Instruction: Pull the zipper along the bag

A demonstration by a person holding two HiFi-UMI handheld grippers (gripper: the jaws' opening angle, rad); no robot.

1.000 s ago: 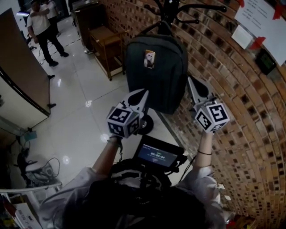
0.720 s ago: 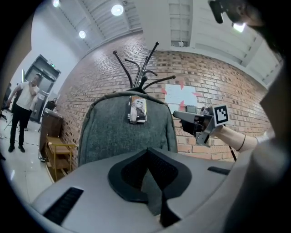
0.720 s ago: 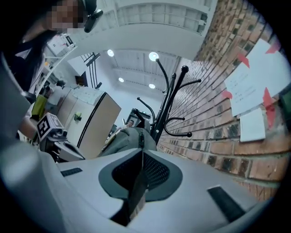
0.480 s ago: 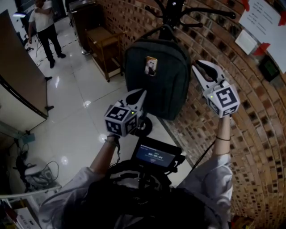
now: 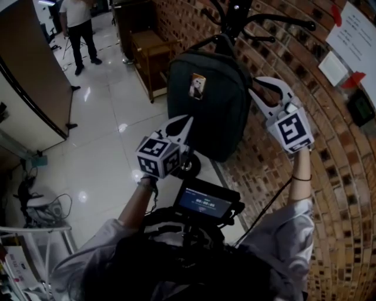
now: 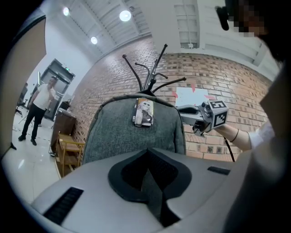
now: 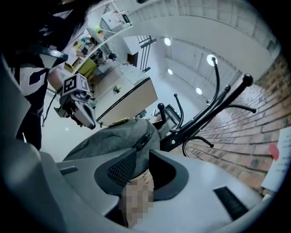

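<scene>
A dark grey backpack [image 5: 205, 100] hangs from a black coat rack [image 5: 235, 14] against the brick wall, with a small picture tag [image 5: 197, 86] on its front. My left gripper [image 5: 188, 120] is shut and empty, just in front of the bag's lower left; in the left gripper view [image 6: 148, 157] its jaws are pressed together below the backpack [image 6: 132, 134]. My right gripper [image 5: 262, 88] hovers beside the bag's upper right edge. Its jaws are opening with nothing between them [image 7: 141, 159]. A zipper pull [image 7: 144, 139] on the backpack [image 7: 113, 136] lies just beyond them.
A wooden side table [image 5: 150, 53] stands left of the bag. The rack's round base [image 5: 189, 166] sits on the tiled floor. Papers [image 5: 352, 41] are pinned to the brick wall on the right. A person [image 5: 79, 20] stands far back left. A small screen [image 5: 205, 203] hangs at my chest.
The right gripper has risen from beside the bag's lower right to its upper right edge, and its jaws have parted. The left gripper has barely moved.
</scene>
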